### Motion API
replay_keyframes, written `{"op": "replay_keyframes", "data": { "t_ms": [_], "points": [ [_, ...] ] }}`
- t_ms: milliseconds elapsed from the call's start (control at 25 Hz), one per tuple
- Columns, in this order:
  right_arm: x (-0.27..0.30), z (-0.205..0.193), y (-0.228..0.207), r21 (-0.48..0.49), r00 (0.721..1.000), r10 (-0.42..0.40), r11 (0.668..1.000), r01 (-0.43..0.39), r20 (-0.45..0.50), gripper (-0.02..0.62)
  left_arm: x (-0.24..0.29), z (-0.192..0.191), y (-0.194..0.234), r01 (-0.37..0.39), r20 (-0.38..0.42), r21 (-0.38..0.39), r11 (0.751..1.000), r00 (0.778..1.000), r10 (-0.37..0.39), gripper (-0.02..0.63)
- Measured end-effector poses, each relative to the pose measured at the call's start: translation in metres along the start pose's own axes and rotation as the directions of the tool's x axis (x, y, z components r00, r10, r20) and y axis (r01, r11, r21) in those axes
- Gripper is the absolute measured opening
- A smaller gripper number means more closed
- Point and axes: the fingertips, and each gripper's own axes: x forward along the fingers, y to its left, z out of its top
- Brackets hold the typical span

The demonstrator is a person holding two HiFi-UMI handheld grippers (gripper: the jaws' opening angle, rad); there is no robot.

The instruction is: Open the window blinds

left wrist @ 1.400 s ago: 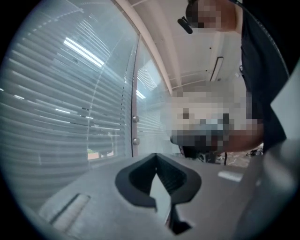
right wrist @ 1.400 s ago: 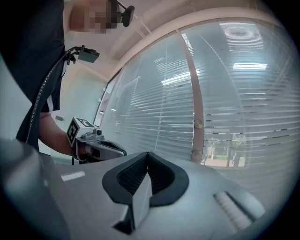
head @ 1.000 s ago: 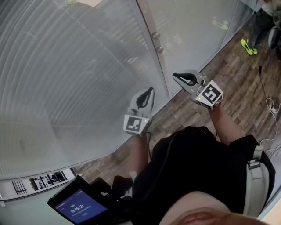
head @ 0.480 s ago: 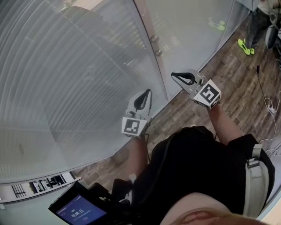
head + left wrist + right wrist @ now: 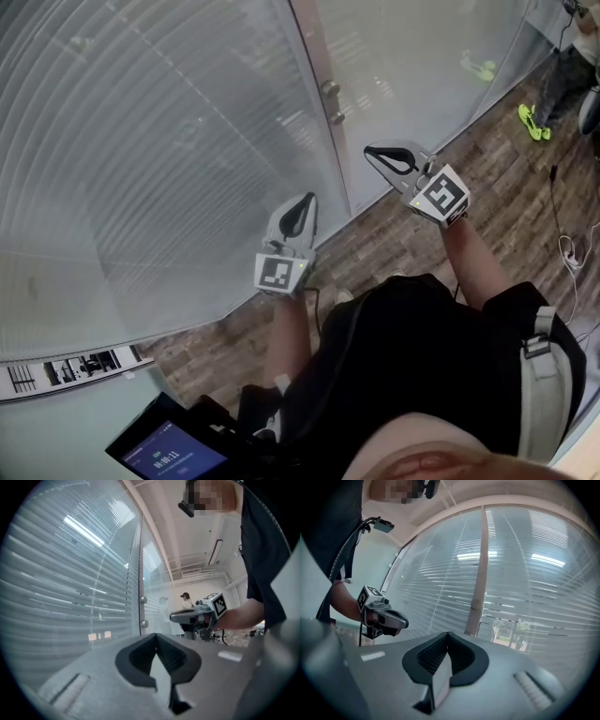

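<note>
Closed horizontal window blinds (image 5: 141, 169) hang behind a glass wall, and they also fill the left gripper view (image 5: 61, 588) and the right gripper view (image 5: 534, 588). A pale upright frame post (image 5: 314, 66) with two round knobs (image 5: 329, 88) divides the panes. My left gripper (image 5: 305, 202) points level at the glass left of the post, a short way off it, jaws shut and holding nothing (image 5: 156, 634). The right gripper (image 5: 372, 153) hovers beside the post below the knobs, also shut and empty (image 5: 448, 633). Neither touches the blinds or any cord; no cord or wand is visible.
Wood-plank floor (image 5: 506, 159) runs along the foot of the glass. A person's bright green shoes (image 5: 532, 120) stand at the far right, and a white cable (image 5: 567, 246) lies nearby. A dark device with a lit screen (image 5: 169, 455) sits at bottom left.
The right gripper has edged a little toward the frame post. The left gripper has barely moved. Both stay shut, and the blinds look the same.
</note>
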Motion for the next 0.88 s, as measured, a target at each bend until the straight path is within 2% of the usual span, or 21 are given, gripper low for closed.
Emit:
{"op": "replay_keyframes", "data": {
  "t_ms": [240, 440, 640, 680, 720, 800, 880],
  "points": [
    [0.006, -0.004, -0.003, -0.039, 0.999, 0.026, 0.999, -0.027, -0.025, 0.006, 0.005, 0.007, 0.001, -0.017, 0.009, 0.017, 1.0, 1.0, 0.017, 0.003],
    [0.003, -0.007, -0.008, -0.085, 0.998, -0.007, 0.996, 0.001, -0.064, 0.006, 0.004, -0.001, -0.012, -0.008, -0.005, 0.001, 1.0, 1.0, 0.008, 0.003],
    [0.015, -0.002, -0.015, -0.175, 0.994, -0.036, 0.984, 0.017, -0.107, 0.008, 0.004, -0.004, -0.011, 0.016, -0.01, 0.0, 1.0, 1.0, -0.016, 0.003],
    [0.017, -0.003, -0.015, -0.19, 0.992, -0.039, 0.982, 0.016, -0.117, 0.034, 0.003, -0.006, -0.012, 0.02, -0.011, -0.002, 1.0, 1.0, -0.02, 0.003],
    [0.019, -0.003, -0.015, -0.21, 0.991, -0.042, 0.978, 0.014, -0.128, 0.086, 0.002, -0.007, -0.012, 0.023, -0.01, -0.005, 1.0, 1.0, -0.023, 0.003],
    [0.026, 0.004, -0.015, -0.278, 0.986, -0.056, 0.96, 0.011, -0.155, 0.092, 0.0, -0.007, -0.011, 0.028, -0.005, -0.011, 1.0, 1.0, -0.028, 0.003],
    [0.034, 0.015, -0.017, -0.376, 0.978, -0.087, 0.927, 0.01, -0.188, 0.104, -0.004, -0.005, -0.009, 0.035, 0.0, -0.012, 0.999, 0.999, -0.035, 0.003]
  ]
}}
